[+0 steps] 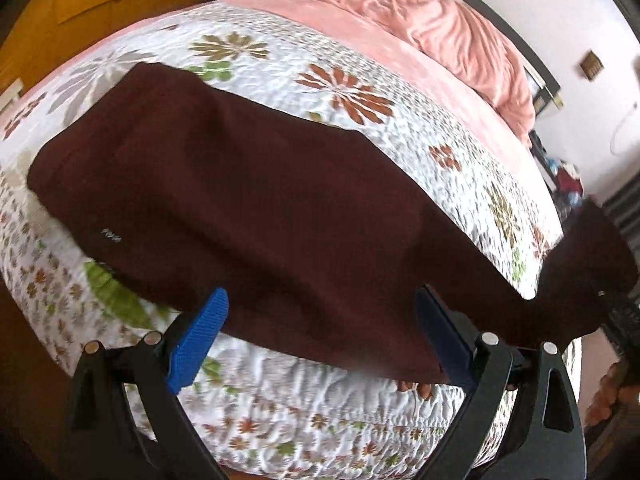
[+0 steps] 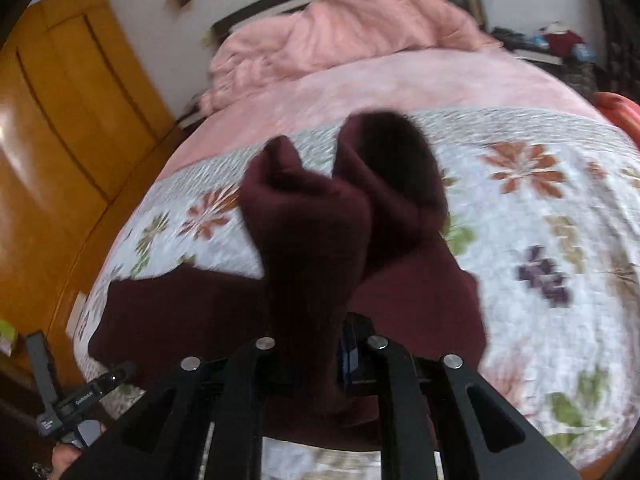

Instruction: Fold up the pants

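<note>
Maroon pants (image 1: 240, 184) lie flat across the floral quilt (image 1: 360, 120) on the bed, waist end toward the left of the left wrist view, one long side hanging near the bed's front edge. Left gripper (image 1: 322, 322) has its blue fingers (image 1: 200, 336) spread wide, one on each side of the near hem edge; fabric sits between them but neither pad presses on it, so it reads as released. A small white mark shows on the cloth near the waist, only in this view.

Right wrist view shows what the left one cuts off: the right gripper (image 2: 316, 354) is clenched on a bunch of the pants (image 2: 312, 240), leg ends lifted off the quilt and standing up in two rounded lumps. Fingers mostly hidden by fabric; only a sliver of blue pad visible. Rest of the garment spreads flat toward the left, lower down. This view is motion-blurred.

Also only in the right view: the left gripper's black body (image 2: 76, 404) at lower left with a hand (image 2: 64, 458) under it, and a yellow wooden wardrobe (image 2: 60, 120). Pink blanket (image 2: 340, 28) heaped at the headboard, seen in both views.
</note>
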